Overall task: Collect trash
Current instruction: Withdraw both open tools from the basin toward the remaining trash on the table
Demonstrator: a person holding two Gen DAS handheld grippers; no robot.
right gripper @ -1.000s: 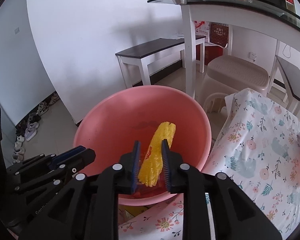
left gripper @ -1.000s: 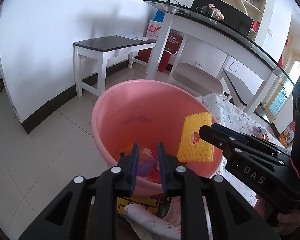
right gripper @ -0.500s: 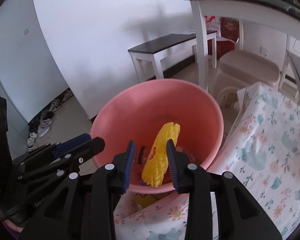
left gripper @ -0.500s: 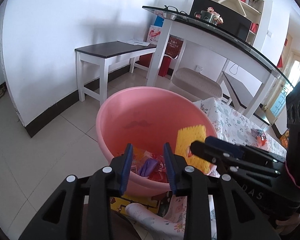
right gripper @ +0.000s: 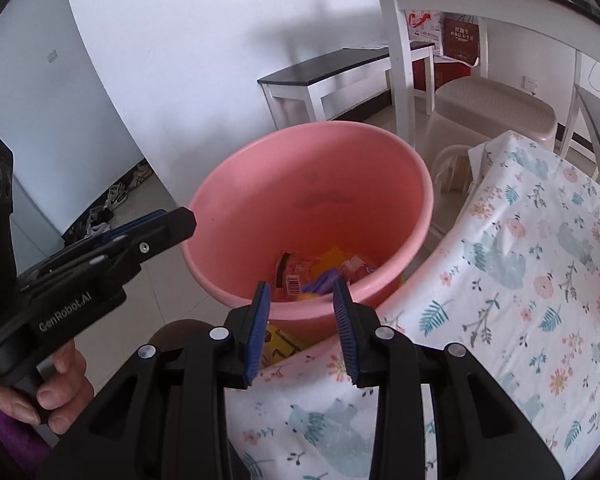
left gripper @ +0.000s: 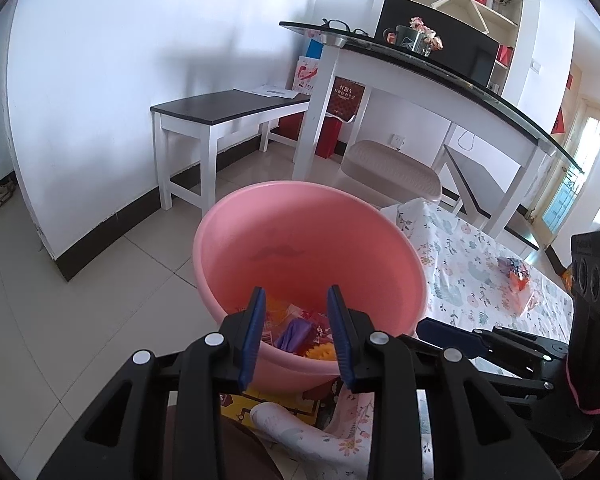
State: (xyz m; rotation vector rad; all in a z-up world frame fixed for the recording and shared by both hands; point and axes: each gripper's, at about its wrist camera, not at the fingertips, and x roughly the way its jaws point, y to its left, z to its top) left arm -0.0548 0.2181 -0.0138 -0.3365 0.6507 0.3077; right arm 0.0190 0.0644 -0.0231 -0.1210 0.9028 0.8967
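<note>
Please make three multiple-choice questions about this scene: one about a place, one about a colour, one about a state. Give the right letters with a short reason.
1. Where does the collected trash lie?
A. on the dark bench
B. in the basin
C. on the glass desk

2. What colour is the basin?
A. pink
B. green
C. grey

3. How are the jaws of the right gripper?
A. shut on a wrapper
B. shut on the basin rim
C. apart, holding nothing

Answers:
1 B: the wrappers lie at the bottom of the basin.
2 A: its wall is pink.
3 C: the right gripper shows a bare gap between its jaws.
</note>
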